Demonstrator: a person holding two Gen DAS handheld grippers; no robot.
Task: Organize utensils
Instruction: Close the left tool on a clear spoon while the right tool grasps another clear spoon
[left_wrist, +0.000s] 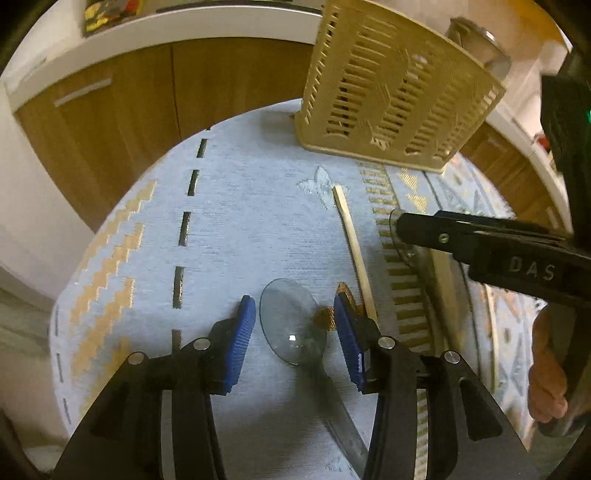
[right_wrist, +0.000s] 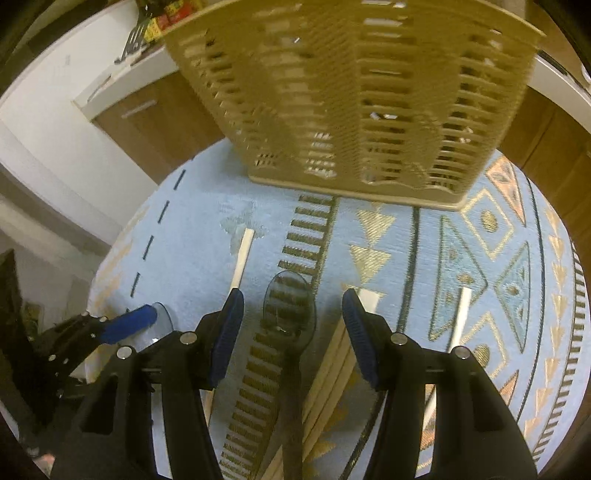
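A beige slotted utensil basket stands at the far side of the patterned cloth; it also fills the top of the right wrist view. My left gripper is open, its blue pads on either side of a metal spoon lying bowl forward. My right gripper is open over a second spoon; its fingers reach in from the right in the left wrist view. Wooden chopsticks lie on the cloth; more chopsticks lie beside the right spoon.
The light blue cloth with gold patterns covers a round table. Brown cabinets under a white counter stand behind. A person's hand holds the right gripper. Another chopstick lies to the right.
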